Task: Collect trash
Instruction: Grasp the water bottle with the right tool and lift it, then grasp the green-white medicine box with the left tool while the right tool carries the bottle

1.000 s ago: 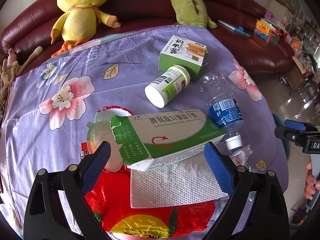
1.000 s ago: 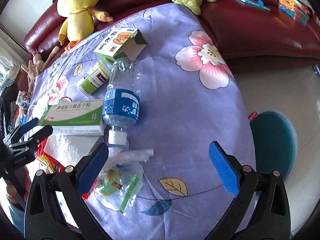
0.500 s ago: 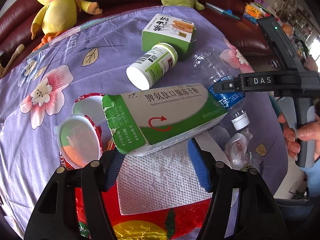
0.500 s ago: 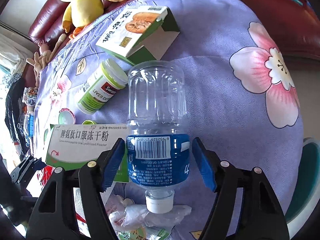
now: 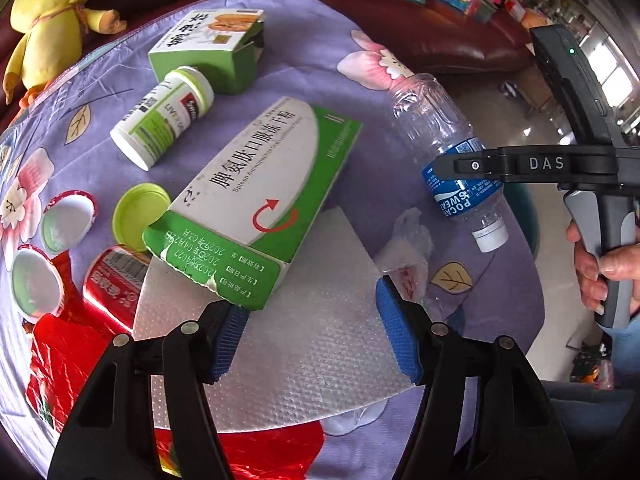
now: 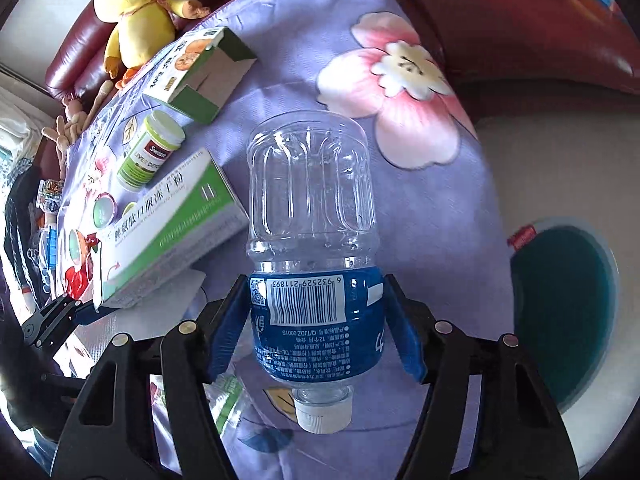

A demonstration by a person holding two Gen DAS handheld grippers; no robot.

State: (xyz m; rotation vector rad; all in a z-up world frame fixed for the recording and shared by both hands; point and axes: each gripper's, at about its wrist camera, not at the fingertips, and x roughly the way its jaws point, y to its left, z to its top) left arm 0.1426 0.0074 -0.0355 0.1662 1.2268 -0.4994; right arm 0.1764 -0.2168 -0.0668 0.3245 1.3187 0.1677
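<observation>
My right gripper (image 6: 316, 288) is shut on a clear plastic bottle (image 6: 312, 200). Both blue pads press its blue label, and the white cap points down toward me. In the left wrist view the bottle (image 5: 440, 128) hangs tilted above the purple flowered cloth (image 5: 380, 184). My left gripper (image 5: 310, 298) stands half open over a white embossed sheet (image 5: 320, 352). Nothing is pinched between its pads. A torn green-and-white carton (image 5: 260, 176) lies ahead, and its near corner touches my left finger (image 5: 228, 340).
A white supplement jar (image 5: 164, 116), a small green box (image 5: 208, 44), a green lid (image 5: 138, 216), a red can (image 5: 114, 276), red foil (image 5: 60, 360) and a crumpled wrapper (image 5: 408, 248) lie around. A teal bin (image 6: 560, 312) stands on the floor at right.
My right gripper came down over the bottle, closed on its label and raised it off the cloth. My left gripper narrowed and shifted, and the carton now lies turned, no longer between its pads.
</observation>
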